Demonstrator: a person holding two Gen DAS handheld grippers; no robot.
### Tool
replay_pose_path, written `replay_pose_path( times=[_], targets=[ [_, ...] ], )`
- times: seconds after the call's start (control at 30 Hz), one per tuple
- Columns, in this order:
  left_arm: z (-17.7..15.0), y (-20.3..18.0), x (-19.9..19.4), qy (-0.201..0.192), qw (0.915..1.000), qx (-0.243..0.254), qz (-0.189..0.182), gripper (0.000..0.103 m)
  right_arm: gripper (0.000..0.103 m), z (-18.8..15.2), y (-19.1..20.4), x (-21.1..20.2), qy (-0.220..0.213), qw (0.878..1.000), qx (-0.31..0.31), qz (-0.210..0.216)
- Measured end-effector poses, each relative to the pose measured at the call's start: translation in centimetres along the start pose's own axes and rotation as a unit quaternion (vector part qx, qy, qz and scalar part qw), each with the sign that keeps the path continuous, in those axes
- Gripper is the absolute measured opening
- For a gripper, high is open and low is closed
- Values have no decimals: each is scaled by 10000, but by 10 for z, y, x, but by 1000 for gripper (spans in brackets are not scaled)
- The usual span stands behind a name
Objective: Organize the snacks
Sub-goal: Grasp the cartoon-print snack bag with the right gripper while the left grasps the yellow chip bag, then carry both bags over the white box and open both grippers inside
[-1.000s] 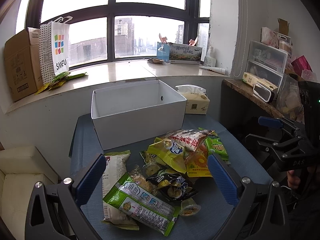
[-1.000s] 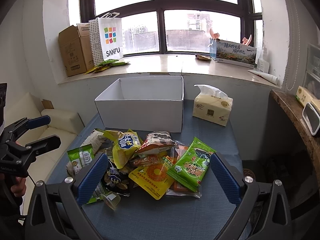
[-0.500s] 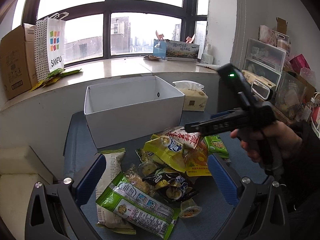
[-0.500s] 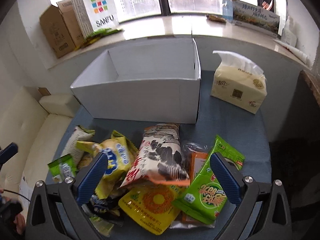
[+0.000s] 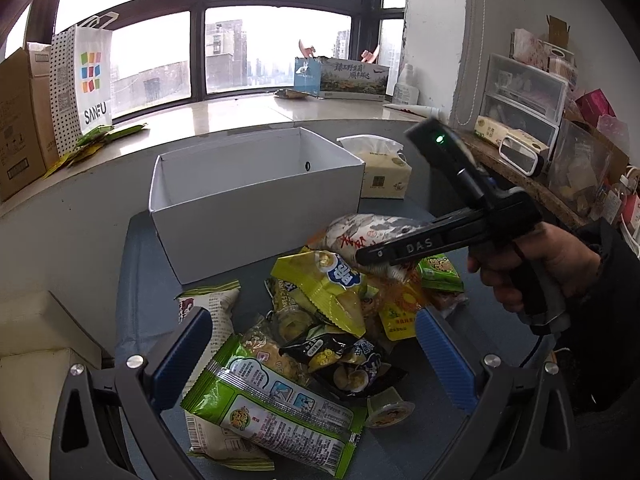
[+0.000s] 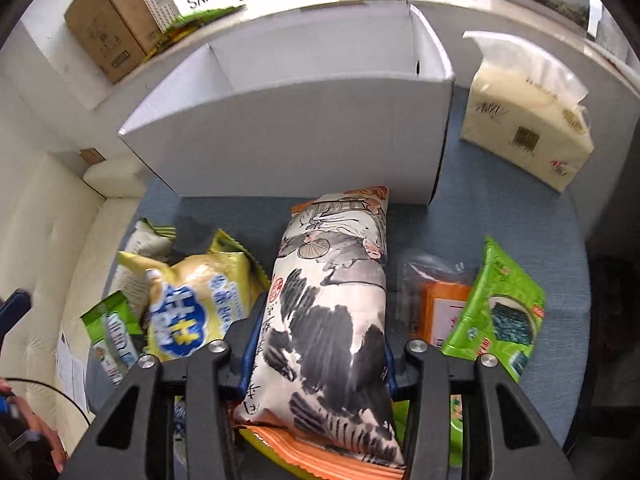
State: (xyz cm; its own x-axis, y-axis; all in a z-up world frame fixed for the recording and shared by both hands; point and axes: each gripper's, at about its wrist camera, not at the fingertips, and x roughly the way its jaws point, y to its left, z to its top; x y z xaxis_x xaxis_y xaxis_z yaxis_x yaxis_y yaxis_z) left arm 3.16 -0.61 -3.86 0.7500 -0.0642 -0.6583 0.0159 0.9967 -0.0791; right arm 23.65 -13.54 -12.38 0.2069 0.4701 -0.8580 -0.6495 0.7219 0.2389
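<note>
A pile of snack bags lies on the blue table (image 5: 132, 280) in front of an empty white box (image 5: 256, 216). My right gripper (image 6: 320, 340) points down into the pile. Its jaws are closing, and the blue pads press both sides of a white bag with ink drawings (image 6: 328, 300). In the left wrist view the same right gripper (image 5: 376, 254) reaches in from the right, held by a hand, with the ink bag (image 5: 360, 232) at its tip. My left gripper (image 5: 314, 356) hangs open above a long green bag (image 5: 272, 408) and a black bag (image 5: 344, 364), touching neither.
A yellow bag (image 6: 196, 308) lies left of the ink bag and a green seaweed bag (image 6: 496, 312) to its right. A tissue pack (image 6: 524, 120) stands right of the box (image 6: 300, 140). A small jelly cup (image 5: 388, 412) sits at the near edge. The windowsill holds cardboard boxes and a paper bag (image 5: 92, 80).
My right gripper swung in and down onto the pile, and its wide jaws closed in around the ink-drawn bag. My left gripper sank a little toward the pile and stayed open.
</note>
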Motion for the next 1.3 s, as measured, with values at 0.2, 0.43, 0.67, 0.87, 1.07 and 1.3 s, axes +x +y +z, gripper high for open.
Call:
replay_pose_path(
  times=[0.2, 0.43, 0.67, 0.87, 1.07, 1.3],
  targets=[
    [22, 4, 37, 488, 9968, -334, -547, 103, 49, -33, -14, -77, -886, 9956, 208, 235],
    [39, -1, 105, 1232, 9913, -310, -339, 103, 49, -68, -33, -153, -1566, 9853, 561, 390],
    [33, 4, 141, 1622, 9840, -637, -368, 68, 49, -87, -24, -161, -1598, 9850, 449, 470],
    [43, 24, 81, 541, 9943, -798, -454, 60, 49, -70, -21, -145, -1667, 9837, 409, 528],
    [83, 66, 38, -385, 9937, -1036, -190, 60, 49, -15, -9, -130, -1966, 9781, 248, 640],
    [139, 116, 81, -200, 9946, -955, 351, 60, 49, 85, 12, -73, -1775, 9840, -175, 16]
  ],
)
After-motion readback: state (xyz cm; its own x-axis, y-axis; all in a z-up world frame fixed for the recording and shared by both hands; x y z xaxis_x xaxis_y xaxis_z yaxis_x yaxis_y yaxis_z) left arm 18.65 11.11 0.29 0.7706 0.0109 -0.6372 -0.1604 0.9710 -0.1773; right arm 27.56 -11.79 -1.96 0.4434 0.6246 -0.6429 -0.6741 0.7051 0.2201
